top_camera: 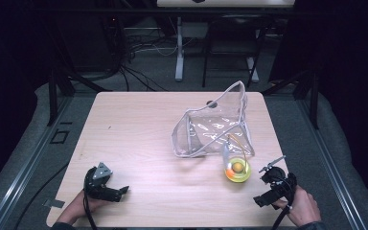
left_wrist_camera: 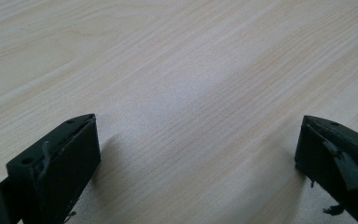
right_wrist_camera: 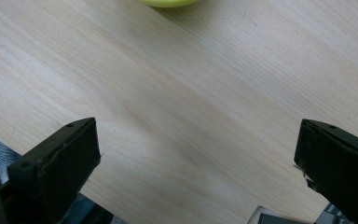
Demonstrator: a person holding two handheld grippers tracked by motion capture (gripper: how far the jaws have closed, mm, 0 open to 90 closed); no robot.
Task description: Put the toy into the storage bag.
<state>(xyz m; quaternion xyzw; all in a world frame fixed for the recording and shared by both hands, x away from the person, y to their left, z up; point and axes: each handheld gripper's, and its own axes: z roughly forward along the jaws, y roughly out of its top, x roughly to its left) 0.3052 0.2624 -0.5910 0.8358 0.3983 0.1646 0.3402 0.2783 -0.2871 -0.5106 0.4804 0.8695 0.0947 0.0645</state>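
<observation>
The right gripper (top_camera: 274, 184) rests at the near right corner of the wooden surface (top_camera: 139, 139) with its jaws spread wide on nothing, just beside the yellow-green disc (top_camera: 237, 169) — a round translucent thing with an orange centre, whose edge shows at the top of the right gripper view (right_wrist_camera: 168, 2). Just behind the disc, and seemingly touching it, stands the clear plastic pouch (top_camera: 214, 125) (white-trimmed, its mouth gaping). The left gripper (top_camera: 106, 188) lies well apart at the near left — its jaws also wide open over bare wood (left_wrist_camera: 196, 93).
</observation>
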